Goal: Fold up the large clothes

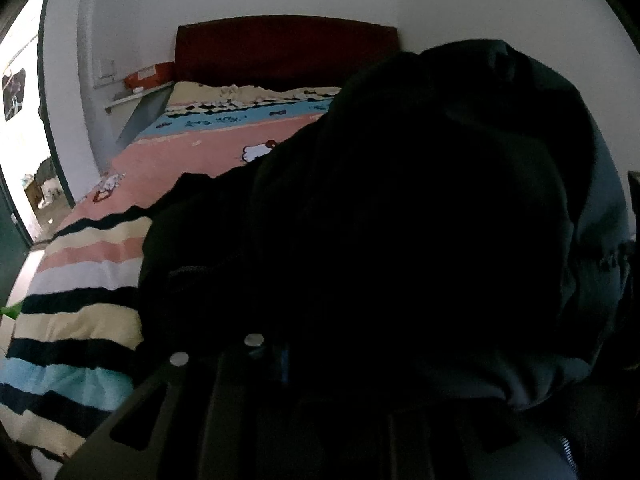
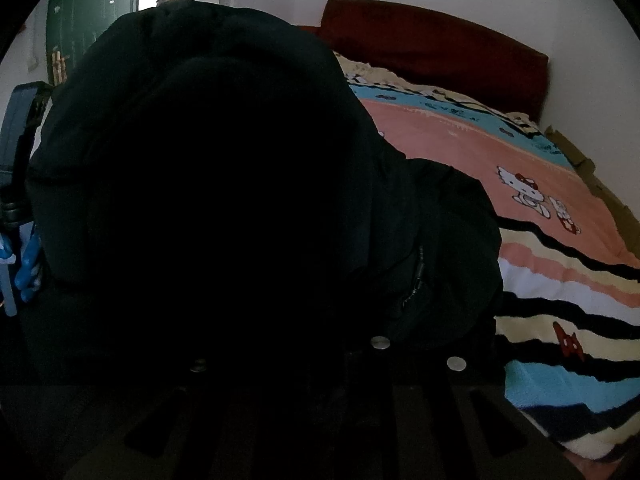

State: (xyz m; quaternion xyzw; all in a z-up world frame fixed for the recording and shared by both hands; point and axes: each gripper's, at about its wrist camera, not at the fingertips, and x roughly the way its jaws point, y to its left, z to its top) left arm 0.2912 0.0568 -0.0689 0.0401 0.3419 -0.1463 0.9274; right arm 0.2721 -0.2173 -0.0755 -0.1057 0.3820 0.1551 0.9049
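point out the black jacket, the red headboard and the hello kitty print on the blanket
black jacket point(image 1: 400, 220), left wrist view, middle of its bulk
red headboard point(image 2: 436, 44), right wrist view, its front face
hello kitty print point(image 2: 526, 190), right wrist view, the cat's face

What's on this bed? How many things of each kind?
Dark jacket: 1
Striped cartoon blanket: 1
Dark red headboard: 1
Total: 3
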